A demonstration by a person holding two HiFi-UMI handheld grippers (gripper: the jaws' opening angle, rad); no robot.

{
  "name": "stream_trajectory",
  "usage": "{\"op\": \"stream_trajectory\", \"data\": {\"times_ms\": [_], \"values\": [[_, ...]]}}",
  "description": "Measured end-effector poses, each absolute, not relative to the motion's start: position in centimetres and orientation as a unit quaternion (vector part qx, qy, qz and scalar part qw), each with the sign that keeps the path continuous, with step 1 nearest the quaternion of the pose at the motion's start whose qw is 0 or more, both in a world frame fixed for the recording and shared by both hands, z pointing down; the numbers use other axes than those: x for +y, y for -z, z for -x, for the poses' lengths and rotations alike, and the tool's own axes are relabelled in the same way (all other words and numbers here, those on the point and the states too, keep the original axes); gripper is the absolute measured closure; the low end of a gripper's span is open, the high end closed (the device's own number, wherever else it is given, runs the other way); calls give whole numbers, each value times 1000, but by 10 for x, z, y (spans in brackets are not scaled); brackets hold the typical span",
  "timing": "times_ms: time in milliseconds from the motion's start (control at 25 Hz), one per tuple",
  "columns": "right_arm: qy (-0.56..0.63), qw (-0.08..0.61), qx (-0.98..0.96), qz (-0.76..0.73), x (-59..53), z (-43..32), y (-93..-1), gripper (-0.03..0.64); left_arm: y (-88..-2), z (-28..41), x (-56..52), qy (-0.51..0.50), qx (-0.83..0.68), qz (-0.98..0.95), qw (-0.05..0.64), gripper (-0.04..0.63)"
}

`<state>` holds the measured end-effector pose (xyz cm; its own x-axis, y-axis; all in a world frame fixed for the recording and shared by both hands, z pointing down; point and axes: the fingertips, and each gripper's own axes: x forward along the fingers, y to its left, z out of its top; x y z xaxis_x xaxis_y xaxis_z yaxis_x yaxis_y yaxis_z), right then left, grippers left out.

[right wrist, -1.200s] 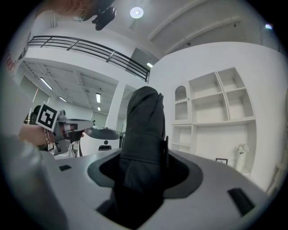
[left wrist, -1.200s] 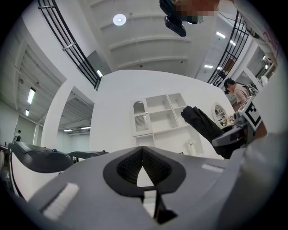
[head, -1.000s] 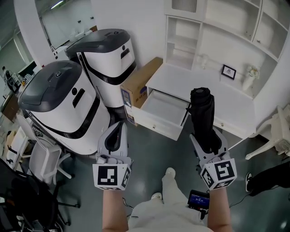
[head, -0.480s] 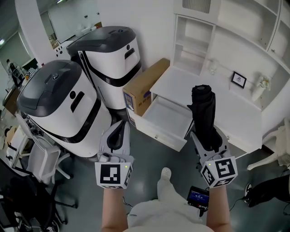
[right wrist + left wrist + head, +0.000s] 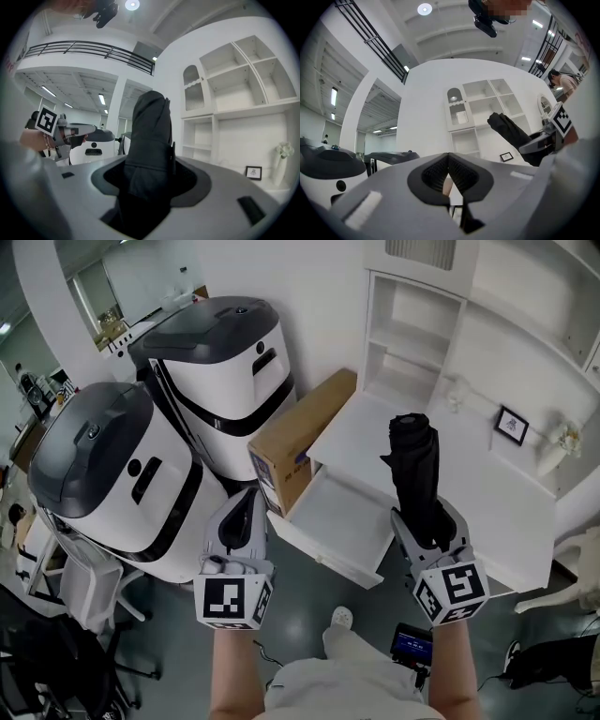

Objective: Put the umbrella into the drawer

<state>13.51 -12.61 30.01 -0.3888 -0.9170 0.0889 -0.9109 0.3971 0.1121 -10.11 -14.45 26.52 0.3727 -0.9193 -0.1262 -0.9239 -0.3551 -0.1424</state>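
Pinching the umbrella (image 5: 414,465), right tongs (image 5: 427,521) sit right of the drawer (image 5: 342,521); left tongs (image 5: 246,512), pressed together, below the cardboard box (image 5: 300,432).

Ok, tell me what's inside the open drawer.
The drawer shows only a bare white bottom, with nothing on it. Its rear, under the desktop, is covered, so I cannot see there.

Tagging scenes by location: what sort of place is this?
Probably a lab or office floor with a mock home corner: a white desk with shelves and an open drawer, two big white-and-grey machines, and office chairs at the left.
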Motion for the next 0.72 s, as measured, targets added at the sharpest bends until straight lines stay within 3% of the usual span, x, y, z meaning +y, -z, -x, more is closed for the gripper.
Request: {"op": "stream_trajectory", "data": {"times_ms": [720], "values": [[-87,114,-857,-494,-232,-138,-393,356,-332,78,-251,35,577,815,34,588]]}}
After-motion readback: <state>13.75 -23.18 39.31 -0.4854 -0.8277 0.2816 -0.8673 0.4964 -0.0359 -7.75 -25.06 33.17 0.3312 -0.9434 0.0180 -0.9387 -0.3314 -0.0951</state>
